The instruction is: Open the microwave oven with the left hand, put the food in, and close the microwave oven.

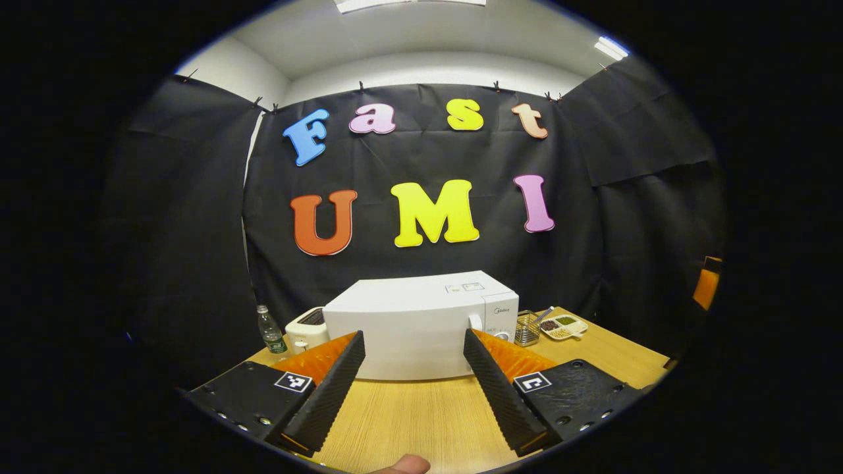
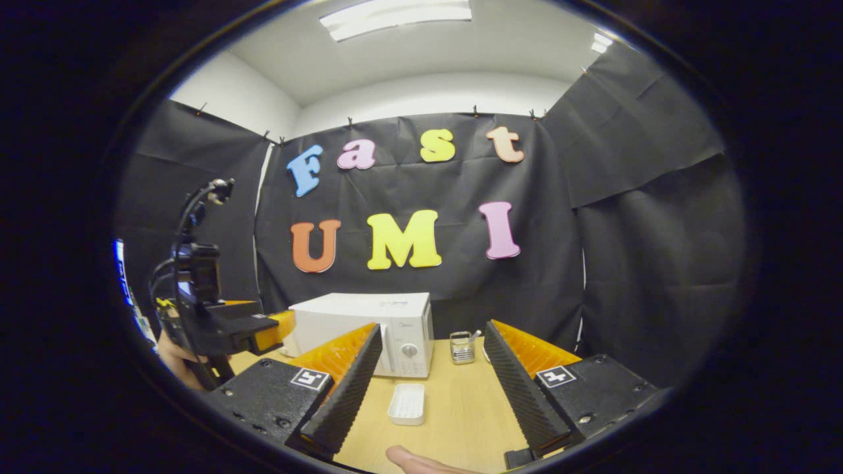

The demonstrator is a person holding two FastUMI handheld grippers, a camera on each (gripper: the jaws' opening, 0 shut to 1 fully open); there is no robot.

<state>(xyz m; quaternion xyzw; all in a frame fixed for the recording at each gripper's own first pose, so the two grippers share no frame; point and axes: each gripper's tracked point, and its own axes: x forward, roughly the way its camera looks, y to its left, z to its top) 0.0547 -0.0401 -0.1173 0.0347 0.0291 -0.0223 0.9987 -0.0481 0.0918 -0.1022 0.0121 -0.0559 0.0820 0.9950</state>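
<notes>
Left gripper view, left to right: a water bottle (image 1: 271, 330) stands at the far left edge of the wooden table (image 1: 421, 415), a white toaster (image 1: 307, 328) just beside it, then the white microwave (image 1: 408, 322) — door shut, handle and dial at its right end. Right of the microwave sit a small wire basket (image 1: 527, 328) and a divided dish (image 1: 564, 326) holding small heaps of something dark, green and pale; too small to tell more. The left gripper (image 1: 413, 376) hangs above the table in front of the microwave, jaws spread wide, nothing between them. A fingertip (image 1: 403, 465) shows at the bottom edge. Right gripper view, left to right: the other gripper, held in a hand (image 2: 176, 361), sits at the left edge with a camera and cables above it, near the microwave's left side. The microwave (image 2: 365, 329) stands mid-table, door closed. In front of its right end lies a white rectangular tray (image 2: 407, 403) flat on the table — contents not discernible. The wire basket (image 2: 462, 347) stands just right of the microwave. The right gripper (image 2: 431, 388) hovers above the table, jaws wide apart and empty, the tray lying between its fingers in the view.
</notes>
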